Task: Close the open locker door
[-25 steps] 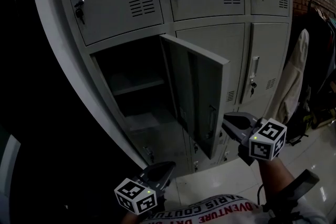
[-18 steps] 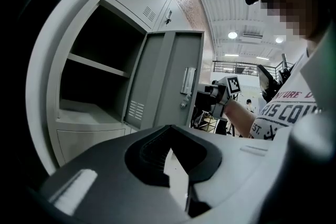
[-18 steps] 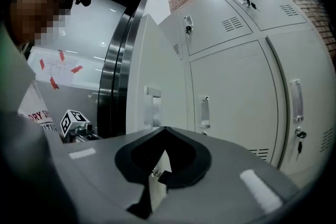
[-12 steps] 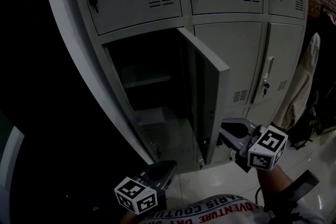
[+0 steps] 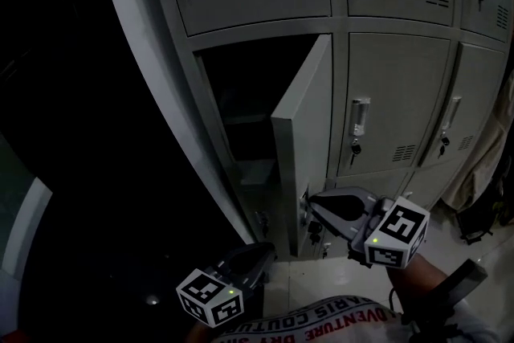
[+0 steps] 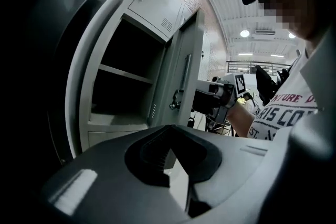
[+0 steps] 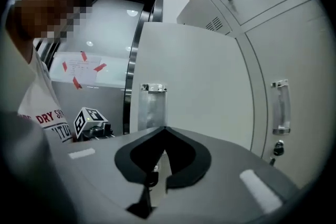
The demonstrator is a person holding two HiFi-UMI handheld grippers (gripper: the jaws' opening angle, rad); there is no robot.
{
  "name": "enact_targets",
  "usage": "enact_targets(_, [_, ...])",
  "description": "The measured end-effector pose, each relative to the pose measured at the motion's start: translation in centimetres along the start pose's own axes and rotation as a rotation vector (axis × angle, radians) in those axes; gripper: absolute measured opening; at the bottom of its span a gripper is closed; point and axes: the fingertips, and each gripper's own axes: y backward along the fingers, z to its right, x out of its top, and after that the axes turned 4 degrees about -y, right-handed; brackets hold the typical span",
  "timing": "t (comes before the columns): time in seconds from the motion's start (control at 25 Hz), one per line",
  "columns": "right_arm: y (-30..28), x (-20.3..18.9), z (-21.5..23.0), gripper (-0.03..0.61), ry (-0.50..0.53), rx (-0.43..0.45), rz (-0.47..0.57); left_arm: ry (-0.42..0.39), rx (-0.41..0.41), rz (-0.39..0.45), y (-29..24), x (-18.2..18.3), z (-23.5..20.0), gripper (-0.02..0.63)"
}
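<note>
The grey locker bank fills the head view. Its lower-left compartment (image 5: 241,108) stands open, and its door (image 5: 303,132) hangs about half shut. My right gripper (image 5: 312,202) is shut, with its tips against the door's outer face near the lower edge. In the right gripper view the tips (image 7: 164,129) sit just below the door's metal handle (image 7: 153,105). My left gripper (image 5: 262,253) is shut and empty, low and in front of the locker's base. From the left gripper view I see the dark compartment with its shelf (image 6: 122,75), the door's edge (image 6: 185,73) and the right gripper (image 6: 211,98).
Closed lockers with handles and keys (image 5: 358,124) stand to the right of the open one and above it. Hanging clothes (image 5: 490,165) are at the far right. Glossy floor tiles (image 5: 337,277) lie below. The left side is dark.
The door has swung from wide open toward the locker. My right gripper has moved left with it, staying against its lower edge. The left gripper has hardly moved.
</note>
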Motion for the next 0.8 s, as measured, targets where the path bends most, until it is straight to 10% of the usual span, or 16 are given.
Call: enact_targets(0.8, [-14.0,0.3,4.5,-0.009,0.04,0.126,-0.061,-0.003,0.188,0.057,1.6,2.1,-7.3,0.005])
